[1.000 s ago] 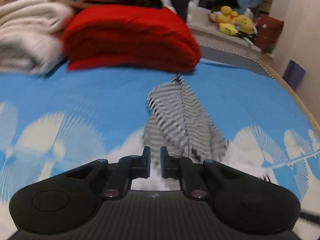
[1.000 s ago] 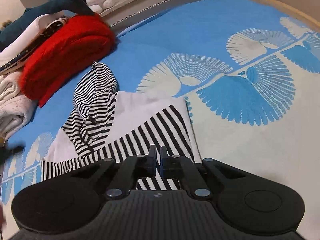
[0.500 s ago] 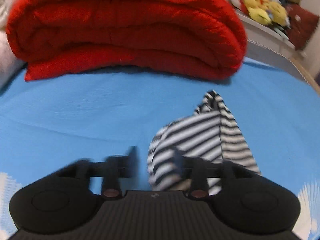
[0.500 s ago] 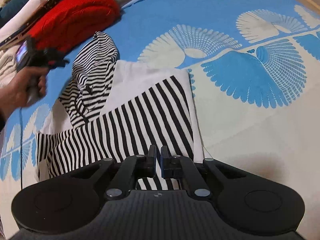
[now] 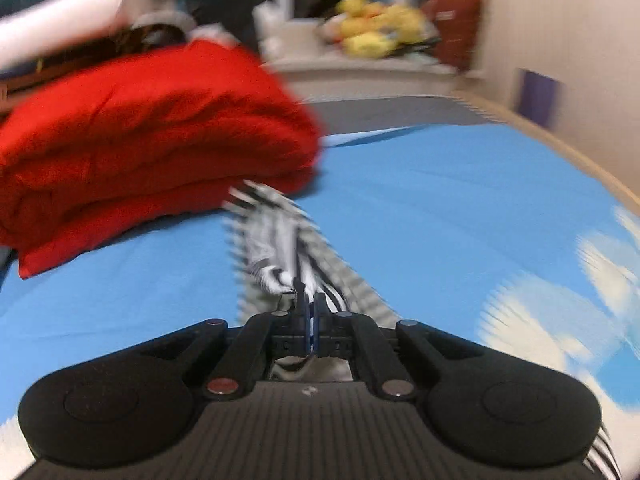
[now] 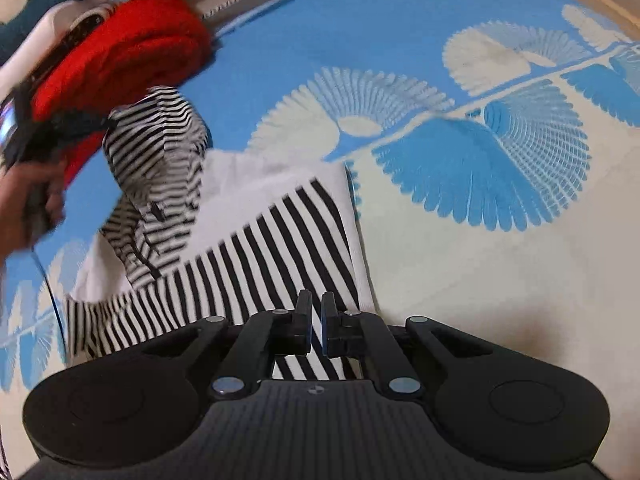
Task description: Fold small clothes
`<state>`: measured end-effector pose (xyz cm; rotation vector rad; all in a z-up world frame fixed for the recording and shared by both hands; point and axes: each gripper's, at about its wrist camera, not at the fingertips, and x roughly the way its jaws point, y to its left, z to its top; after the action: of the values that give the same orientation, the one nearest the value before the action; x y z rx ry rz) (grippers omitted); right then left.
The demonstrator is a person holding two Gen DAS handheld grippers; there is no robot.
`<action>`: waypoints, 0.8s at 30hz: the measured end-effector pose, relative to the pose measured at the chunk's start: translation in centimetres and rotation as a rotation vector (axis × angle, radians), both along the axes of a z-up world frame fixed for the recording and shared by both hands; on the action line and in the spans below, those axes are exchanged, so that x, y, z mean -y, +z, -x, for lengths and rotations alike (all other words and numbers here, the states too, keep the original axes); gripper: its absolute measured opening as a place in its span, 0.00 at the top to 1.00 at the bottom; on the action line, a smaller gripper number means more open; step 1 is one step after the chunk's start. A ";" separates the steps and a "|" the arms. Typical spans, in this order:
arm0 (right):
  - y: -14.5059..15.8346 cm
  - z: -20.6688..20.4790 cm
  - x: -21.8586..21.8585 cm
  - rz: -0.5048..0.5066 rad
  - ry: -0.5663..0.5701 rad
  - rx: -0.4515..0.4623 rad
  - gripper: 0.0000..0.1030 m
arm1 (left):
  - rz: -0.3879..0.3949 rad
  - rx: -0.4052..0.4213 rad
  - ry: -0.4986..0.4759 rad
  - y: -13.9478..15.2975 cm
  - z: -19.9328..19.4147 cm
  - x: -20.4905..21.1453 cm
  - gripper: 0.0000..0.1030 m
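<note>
Striped garment pinched between left gripper fingers, beside red blanket

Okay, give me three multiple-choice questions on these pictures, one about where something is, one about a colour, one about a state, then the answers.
1. Where does the folded red blanket lie relative to the striped garment?
A. past its far end
B. spread on top of it
C. under the right gripper

2. What colour are the garment's stripes?
A. red and blue
B. black and white
C. green and yellow

3. What is the left gripper doing?
A. open above bare sheet
B. shut on the striped garment
C. gripping the blanket

Answers:
1. A, the blanket sits beyond the sleeve end.
2. B, shown in both views.
3. B, striped cloth is pinched between its fingers.
</note>
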<state>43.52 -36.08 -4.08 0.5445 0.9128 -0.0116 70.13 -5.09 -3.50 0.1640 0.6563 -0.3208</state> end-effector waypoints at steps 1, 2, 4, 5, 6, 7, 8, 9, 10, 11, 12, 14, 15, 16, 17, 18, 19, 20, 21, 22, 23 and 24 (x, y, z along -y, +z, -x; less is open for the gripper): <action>0.4 0.1 0.2 -0.003 -0.009 0.011 0.96 | 0.004 0.004 -0.044 0.5 3.7 0.5 0.99; 0.8 0.3 0.4 -0.004 -0.021 0.023 0.96 | 0.015 0.001 -0.071 0.8 7.1 0.8 0.99; 1.2 0.5 0.8 -0.013 -0.044 0.038 0.96 | 0.009 -0.027 -0.130 0.6 15.1 1.6 0.99; 1.3 0.7 1.0 -0.018 -0.055 0.042 0.96 | -0.010 -0.049 -0.162 0.5 19.3 1.7 0.99; 1.4 0.9 1.1 -0.027 -0.061 0.047 0.96 | -0.023 -0.083 -0.188 0.0 23.1 2.0 0.99; 1.4 0.9 1.2 -0.036 -0.061 0.050 0.96 | -0.035 -0.149 -0.217 -0.7 27.2 2.0 0.99; 1.4 1.1 1.2 -0.045 -0.061 0.049 0.96 | -0.046 -0.215 -0.252 -1.2 30.1 2.2 0.96; 1.5 1.2 1.2 -0.056 -0.061 0.050 0.96 | -0.054 -0.283 -0.290 -1.5 32.9 2.2 0.96; 1.6 1.3 1.2 -0.065 -0.056 0.052 0.96 | -0.063 -0.309 -0.304 -1.3 35.3 2.0 0.93; 1.6 1.4 1.0 -0.073 -0.045 0.056 0.96 | -0.053 -0.295 -0.286 -0.6 36.9 1.6 0.88; 1.6 1.5 0.9 -0.084 -0.033 0.058 0.96 | -0.009 -0.275 -0.247 0.3 37.5 0.8 0.85; 1.4 1.5 0.5 -0.114 -0.013 0.052 0.93 | 0.142 -0.245 -0.103 2.2 36.9 -1.7 0.81; 1.1 1.5 0.2 -0.128 -0.005 0.040 0.87 | 0.210 -0.225 -0.019 2.7 36.1 -2.9 0.81; 0.9 1.5 -0.2 -0.136 0.004 0.026 0.84 | 0.258 -0.221 0.076 2.6 34.9 -4.3 0.80; 0.6 1.4 -0.7 -0.139 0.022 0.009 0.79 | 0.269 -0.244 0.170 2.1 32.9 -4.9 0.75; 0.3 1.2 -1.3 -0.143 0.041 -0.005 0.73 | 0.260 -0.299 0.283 1.0 30.8 -5.8 0.72; -0.2 1.0 -2.0 -0.154 0.064 -0.022 0.71 | 0.251 -0.362 0.363 -0.3 29.0 -6.7 0.65; -0.6 0.9 -2.7 -0.170 0.081 -0.037 0.67 | 0.250 -0.411 0.424 -1.9 27.6 -7.5 0.59; -1.1 0.8 -3.4 -0.188 0.097 -0.053 0.62 | 0.254 -0.443 0.471 -3.2 27.1 -8.3 0.58; -1.6 0.7 -4.1 -0.206 0.112 -0.070 0.60 | 0.238 -0.489 0.530 -4.8 26.5 -8.9 0.57; -2.2 0.5 -5.0 -0.219 0.129 -0.089 0.57 | 0.216 -0.520 0.567 -5.8 26.0 -9.1 0.57; -2.7 0.3 -5.8 -0.227 0.145 -0.111 0.55 | 0.208 -0.547 0.591 -6.8 26.0 -9.9 0.57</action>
<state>43.22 -30.25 -6.77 0.6921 1.0675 0.1961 44.08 4.81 -10.30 -0.3288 1.1663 0.1491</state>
